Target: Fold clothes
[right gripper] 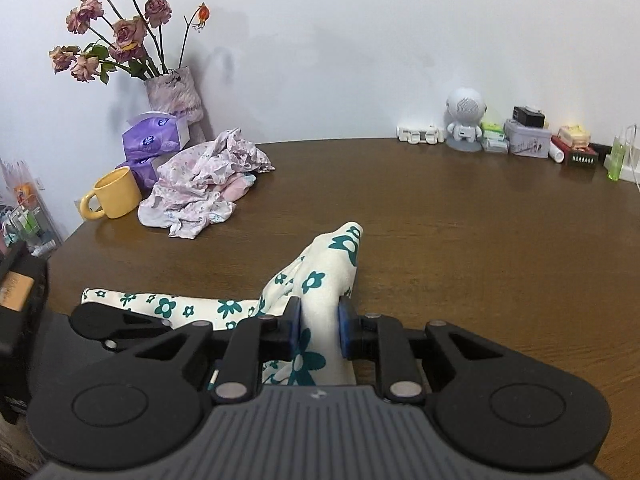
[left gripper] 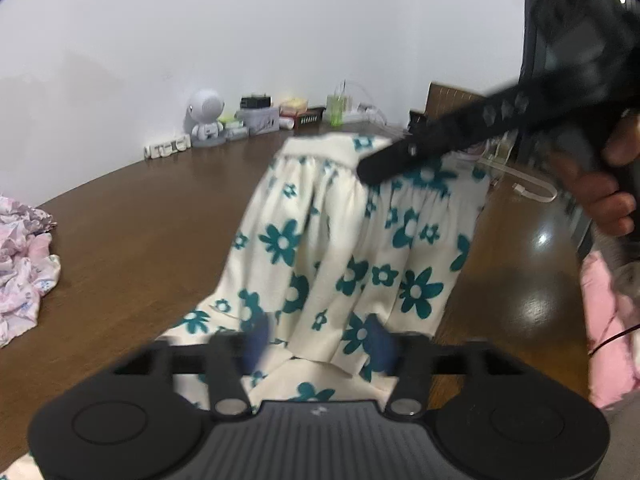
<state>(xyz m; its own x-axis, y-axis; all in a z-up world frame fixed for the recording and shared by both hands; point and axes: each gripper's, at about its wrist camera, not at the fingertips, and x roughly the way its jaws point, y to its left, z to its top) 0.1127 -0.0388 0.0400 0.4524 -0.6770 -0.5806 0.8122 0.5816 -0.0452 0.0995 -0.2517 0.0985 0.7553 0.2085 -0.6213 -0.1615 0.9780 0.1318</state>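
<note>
**Item: floral garment, mid-fold, one end lifted**

Floral garment (left gripper: 340, 232): cream cloth with teal flowers, gathered waistband at the far end. It lies on the brown table (right gripper: 460, 220), running from the centre of the left wrist view down to 6 o'clock. Its waistband end is raised off the wood; the near end trails flat towards the left gripper.

Right gripper (right gripper: 319, 330): tongs narrow, blue pads pinching a bunched fold of the garment, which stands up between them in the right wrist view. In the left wrist view the same tool enters from 2 o'clock, gripped by a hand (left gripper: 600, 196).

Left gripper (left gripper: 318, 344): tongs wide, the garment's near edge lying between the blue pads. The pads are blurred, so contact is uncertain, but they appear to stand clear of the cloth.

Pink garment (right gripper: 204, 184): crumpled heap at 10 o'clock in the right wrist view, beside a yellow mug (right gripper: 110, 194) and tissue packs (right gripper: 156, 138). Unfolded and untouched.

Far edge, 1 to 2 o'clock: small robot figure (right gripper: 464, 120), tins and boxes, well apart from the work.

Progress: early. No finished crease or tidy stack shows on the floral garment; one end is lifted, seemingly to be carried over the other. Remaining, by estimate: completing that fold, any further folds, then the whole pink heap.
</note>
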